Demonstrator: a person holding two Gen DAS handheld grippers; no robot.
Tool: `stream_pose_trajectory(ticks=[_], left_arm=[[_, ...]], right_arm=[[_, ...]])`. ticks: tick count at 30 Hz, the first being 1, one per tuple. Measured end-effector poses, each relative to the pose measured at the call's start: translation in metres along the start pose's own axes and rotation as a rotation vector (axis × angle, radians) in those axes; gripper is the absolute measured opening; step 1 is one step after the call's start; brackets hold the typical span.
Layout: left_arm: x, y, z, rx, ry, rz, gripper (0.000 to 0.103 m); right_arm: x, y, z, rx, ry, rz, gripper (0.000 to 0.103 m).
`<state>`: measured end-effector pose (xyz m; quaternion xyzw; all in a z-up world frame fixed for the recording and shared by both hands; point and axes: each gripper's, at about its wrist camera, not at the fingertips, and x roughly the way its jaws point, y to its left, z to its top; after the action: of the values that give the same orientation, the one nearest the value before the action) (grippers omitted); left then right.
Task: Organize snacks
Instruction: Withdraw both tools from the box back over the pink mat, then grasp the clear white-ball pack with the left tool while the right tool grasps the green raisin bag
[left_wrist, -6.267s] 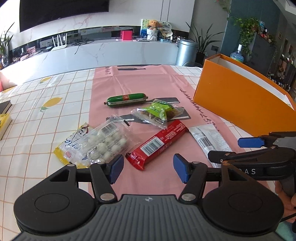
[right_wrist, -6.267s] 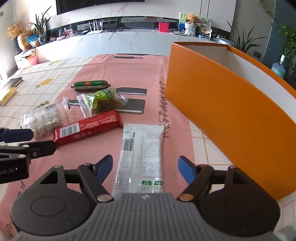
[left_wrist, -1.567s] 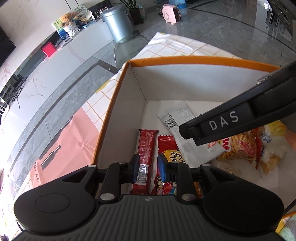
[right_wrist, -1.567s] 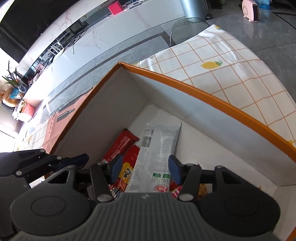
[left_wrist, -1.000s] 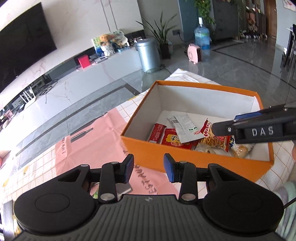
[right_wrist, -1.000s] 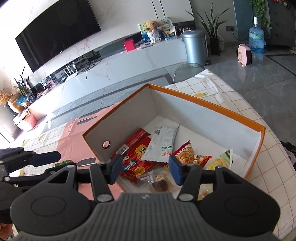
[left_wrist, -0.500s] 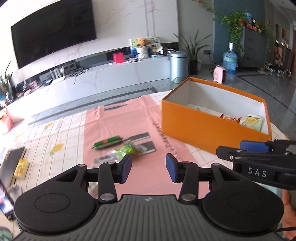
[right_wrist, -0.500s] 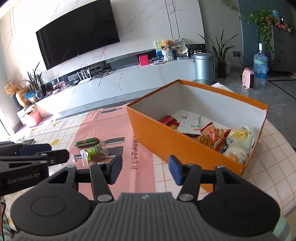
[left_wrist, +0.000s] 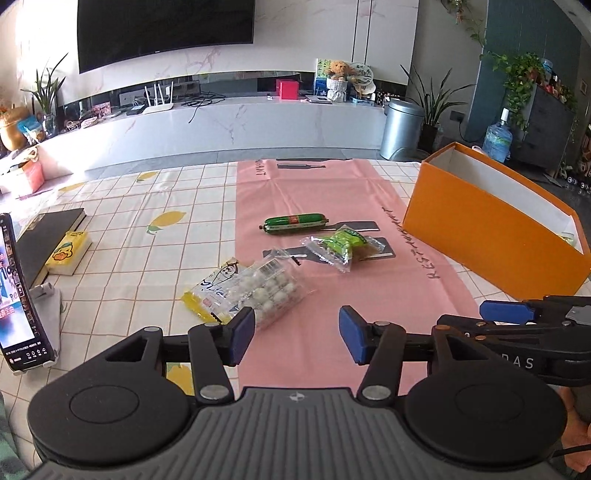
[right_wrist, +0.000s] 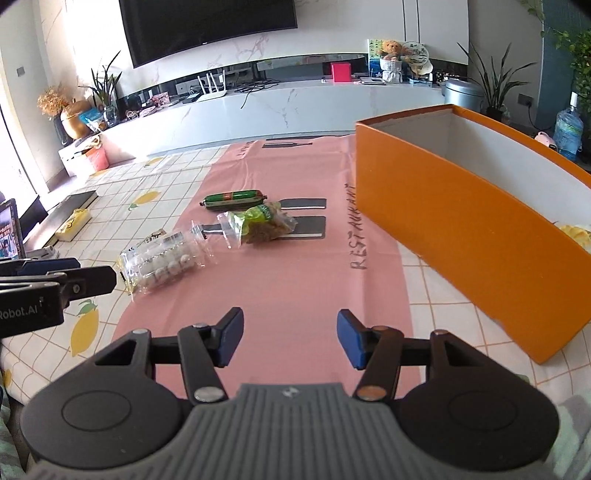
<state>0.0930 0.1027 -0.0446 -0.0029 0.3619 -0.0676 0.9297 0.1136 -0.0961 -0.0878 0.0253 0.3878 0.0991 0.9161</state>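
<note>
Left gripper (left_wrist: 296, 334): jaws parted and empty, having just been opening; it hangs above the near edge of the pink mat (left_wrist: 332, 206), with the clear bag of white balls (left_wrist: 258, 290) just beyond its left pad.
Right gripper (right_wrist: 289, 338): jaws parted with nothing between them, widened a little just now; only bare mat lies ahead of it.
Snacks left out: the bag of white balls, overlapping a yellow-and-white packet (left_wrist: 208, 295); a green-labelled snack pouch (left_wrist: 341, 247); a green sausage stick (left_wrist: 295, 222) farthest back, all on the table (left_wrist: 129, 236).
Orange box (right_wrist: 461, 225): stands at the right, well apart from the loose snacks.
Step in hand (judged): reaching for the next pickups.
Doing it well: each gripper should take one item; the jaws should straddle the narrow width, and close gently on the slippery, crushable film.
Risk: the bag of balls may drag the packet under it.
Hidden or unclear: the box interior is almost wholly screened by its wall; only a yellowish packet corner (right_wrist: 578, 233) shows. Label print is unreadable. A phone screen (left_wrist: 16, 295) is cut off at the left edge.
</note>
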Motion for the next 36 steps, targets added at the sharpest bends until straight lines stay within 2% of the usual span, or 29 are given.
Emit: stream_pose_trajectory(ticks=[6, 11, 15, 19, 22, 26, 29, 31, 32, 34, 36], left_arm=[[0.022, 0.016, 0.002, 0.039, 0.006, 0.015, 0.072], [0.046, 0.025, 0.007, 0.067, 0.003, 0.000, 0.076], [0.061, 0.024, 0.012, 0.136, 0.008, -0.017, 0.077], [0.073, 0.026, 0.019, 0.214, 0.002, -0.081, 0.081], [0.085, 0.028, 0.024, 0.289, 0.036, -0.127, 0.082], [0.096, 0.027, 0.023, 0.404, 0.081, -0.138, 0.084], [0.101, 0.024, 0.021, 0.461, 0.108, -0.127, 0.088], [0.105, 0.019, 0.017, 0.505, 0.136, -0.126, 0.088], [0.106, 0.016, 0.015, 0.528, 0.141, -0.119, 0.088], [0.109, 0.011, 0.010, 0.571, 0.137, -0.086, 0.088], [0.114, 0.006, 0.007, 0.578, 0.144, -0.029, 0.081]], right_arm=[[0.026, 0.007, 0.011, -0.036, 0.016, -0.004, 0.064], [0.049, 0.015, 0.019, -0.048, 0.014, 0.013, 0.064], [0.067, 0.025, 0.031, -0.074, 0.004, 0.035, 0.063], [0.085, 0.033, 0.044, -0.104, 0.000, 0.070, 0.053], [0.098, 0.038, 0.051, -0.125, -0.002, 0.081, 0.045], [0.113, 0.039, 0.058, -0.120, 0.001, 0.091, 0.043], [0.121, 0.040, 0.061, -0.113, 0.001, 0.099, 0.041], [0.125, 0.040, 0.060, -0.108, 0.012, 0.106, 0.025], [0.126, 0.040, 0.060, -0.106, 0.014, 0.110, 0.021], [0.125, 0.038, 0.058, -0.111, 0.005, 0.118, 0.018], [0.122, 0.037, 0.056, -0.129, 0.005, 0.118, 0.015]])
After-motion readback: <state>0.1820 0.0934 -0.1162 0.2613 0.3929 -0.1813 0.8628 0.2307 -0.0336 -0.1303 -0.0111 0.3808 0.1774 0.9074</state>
